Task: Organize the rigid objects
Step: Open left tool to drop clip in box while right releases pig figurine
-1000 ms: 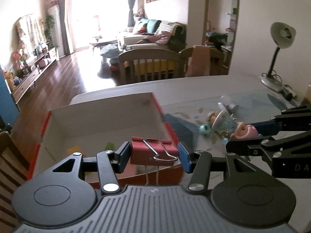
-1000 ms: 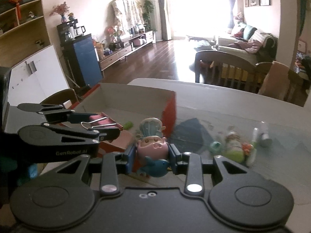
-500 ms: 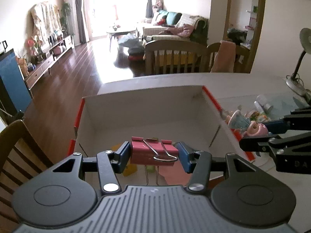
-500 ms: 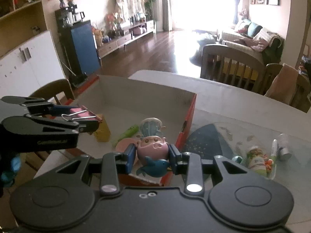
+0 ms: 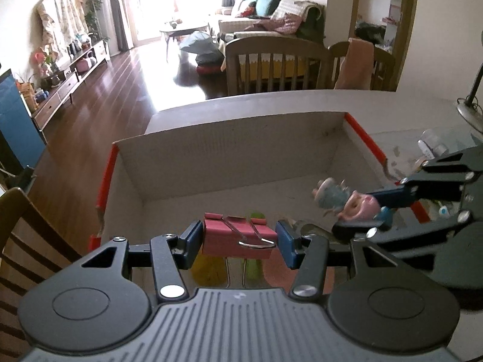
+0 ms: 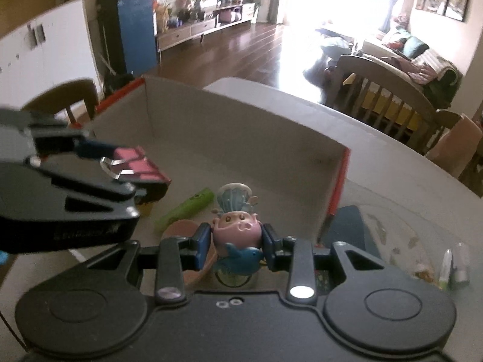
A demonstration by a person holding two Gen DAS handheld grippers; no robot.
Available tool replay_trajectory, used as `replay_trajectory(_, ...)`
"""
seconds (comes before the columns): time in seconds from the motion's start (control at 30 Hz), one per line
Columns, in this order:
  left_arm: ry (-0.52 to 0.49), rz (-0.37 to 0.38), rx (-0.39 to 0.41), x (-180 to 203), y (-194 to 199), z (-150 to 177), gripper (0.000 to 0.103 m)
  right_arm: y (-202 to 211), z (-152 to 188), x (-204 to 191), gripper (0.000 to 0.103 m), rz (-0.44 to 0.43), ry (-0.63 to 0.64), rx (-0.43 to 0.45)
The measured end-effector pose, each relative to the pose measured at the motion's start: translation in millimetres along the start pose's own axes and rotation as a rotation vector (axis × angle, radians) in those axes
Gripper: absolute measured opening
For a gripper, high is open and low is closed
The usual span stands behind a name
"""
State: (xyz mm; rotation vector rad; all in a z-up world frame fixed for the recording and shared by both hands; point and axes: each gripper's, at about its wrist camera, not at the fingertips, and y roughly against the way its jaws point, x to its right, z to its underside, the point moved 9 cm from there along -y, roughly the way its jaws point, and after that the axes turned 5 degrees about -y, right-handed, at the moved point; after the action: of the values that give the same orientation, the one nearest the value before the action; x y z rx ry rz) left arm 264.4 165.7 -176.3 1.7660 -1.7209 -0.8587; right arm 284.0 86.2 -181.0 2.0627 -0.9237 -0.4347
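My left gripper (image 5: 239, 242) is shut on a red binder clip (image 5: 238, 236) and holds it above the near part of an open cardboard box (image 5: 241, 141) with red edges. My right gripper (image 6: 236, 242) is shut on a pink pig figurine (image 6: 237, 226) with a blue bird and a pale blue hat, held over the box's right half. The figurine also shows in the left wrist view (image 5: 350, 203), and the clip in the right wrist view (image 6: 137, 164). A green stick-shaped item (image 6: 187, 208), a yellow item (image 5: 208, 270) and a pink disc (image 6: 179, 227) lie in the box.
The box stands on a grey table (image 6: 392, 175). Small bottles and tubes (image 6: 452, 267) and a dark blue mat (image 6: 350, 232) lie on a glass sheet right of the box. A lamp base (image 5: 468, 108) stands far right. Wooden chairs (image 5: 277, 66) line the far side.
Both grippers have moved from beside the box to over its inside, each carrying its object. The right gripper has come closer to the left one.
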Motion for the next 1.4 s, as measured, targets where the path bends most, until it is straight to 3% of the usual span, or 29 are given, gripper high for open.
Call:
replay_trajectory(0.23, -0.007, 0.017, -0.060, -10, -30, -21, 0.052, -25, 1, -12, 0.034, 0.023, 0.056, -0.051)
replay_trajectory(0.63, -0.028, 0.061, -0.212, 1, -68, -12, 0.050, -36, 11, -19, 0.034, 0.010, 0.068, -0.123)
replay_trajectory(0.93, -0.006, 0.057, -0.203, -3, -62, -11, 0.050, -26, 9, -19, 0.040, -0.007, 0.055, -0.106)
replay_trajectory(1.4, -0.006, 0.042, -0.138, 1, -18, -14, 0.050, 14, 4, -19, 0.045, -0.031, 0.008, -0.039)
